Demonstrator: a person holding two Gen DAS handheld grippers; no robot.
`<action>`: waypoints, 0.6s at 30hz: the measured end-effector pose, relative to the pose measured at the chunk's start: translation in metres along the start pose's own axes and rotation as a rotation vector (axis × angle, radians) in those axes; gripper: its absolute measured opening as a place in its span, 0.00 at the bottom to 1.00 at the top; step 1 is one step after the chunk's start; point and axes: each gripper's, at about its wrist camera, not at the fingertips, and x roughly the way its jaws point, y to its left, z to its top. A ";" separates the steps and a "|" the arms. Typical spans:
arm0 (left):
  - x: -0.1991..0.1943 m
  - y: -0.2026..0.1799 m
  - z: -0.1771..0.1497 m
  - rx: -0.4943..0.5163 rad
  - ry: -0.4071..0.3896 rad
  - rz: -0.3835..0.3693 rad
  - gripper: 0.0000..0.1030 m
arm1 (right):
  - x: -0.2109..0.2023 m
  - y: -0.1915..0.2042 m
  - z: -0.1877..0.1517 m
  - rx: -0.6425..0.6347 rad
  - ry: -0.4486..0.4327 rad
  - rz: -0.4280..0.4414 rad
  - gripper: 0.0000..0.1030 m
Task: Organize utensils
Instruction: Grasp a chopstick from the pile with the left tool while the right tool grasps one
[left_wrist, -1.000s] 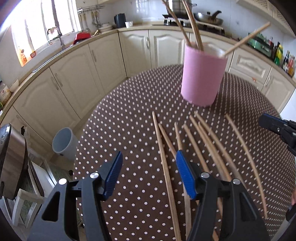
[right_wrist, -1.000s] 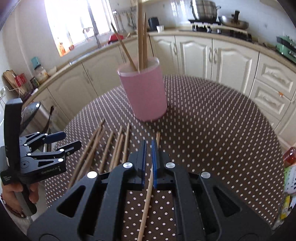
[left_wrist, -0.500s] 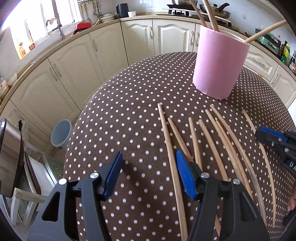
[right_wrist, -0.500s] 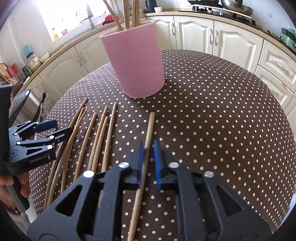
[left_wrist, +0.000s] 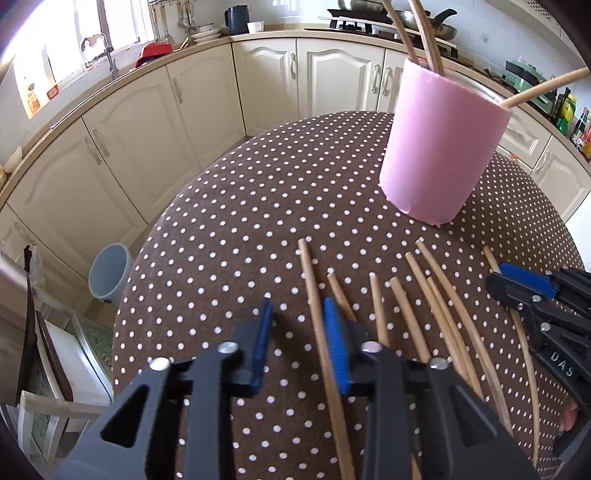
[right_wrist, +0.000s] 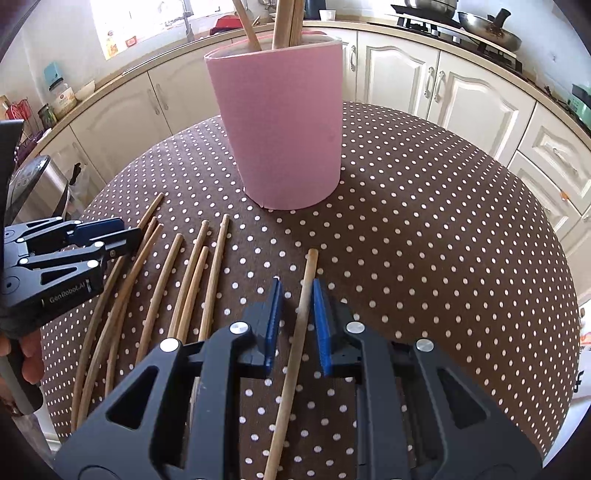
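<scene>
A pink cup (left_wrist: 439, 147) stands on the dotted table and holds three chopsticks; it also shows in the right wrist view (right_wrist: 280, 129). Several wooden chopsticks (left_wrist: 417, 310) lie in a row on the cloth, also seen in the right wrist view (right_wrist: 192, 280). My left gripper (left_wrist: 299, 332) is open low over the table, with the leftmost chopstick (left_wrist: 314, 295) between its jaws. My right gripper (right_wrist: 295, 310) is open, its jaws on either side of the rightmost chopstick (right_wrist: 306, 280), which lies on the table. The right gripper also shows in the left wrist view (left_wrist: 517, 284).
The round table has a brown polka-dot cloth (right_wrist: 424, 229). Cream kitchen cabinets (left_wrist: 192, 122) curve around behind. A grey bin (left_wrist: 110, 273) stands on the floor to the left. A stove with pans (right_wrist: 480, 26) is at the back.
My right gripper was shut on the rightmost chopstick and has opened; the chopstick now lies on the table. My left gripper has lowered and moved forward, and its jaws have narrowed around the leftmost chopstick.
</scene>
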 end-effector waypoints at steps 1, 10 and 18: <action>0.001 -0.001 0.000 0.000 0.000 0.000 0.17 | 0.001 0.000 0.001 0.000 0.000 0.000 0.15; 0.002 -0.005 0.007 -0.028 -0.015 0.004 0.06 | 0.000 -0.018 0.007 0.059 -0.020 0.044 0.06; -0.053 -0.003 0.001 -0.042 -0.111 -0.016 0.06 | -0.041 -0.027 0.009 0.086 -0.103 0.098 0.06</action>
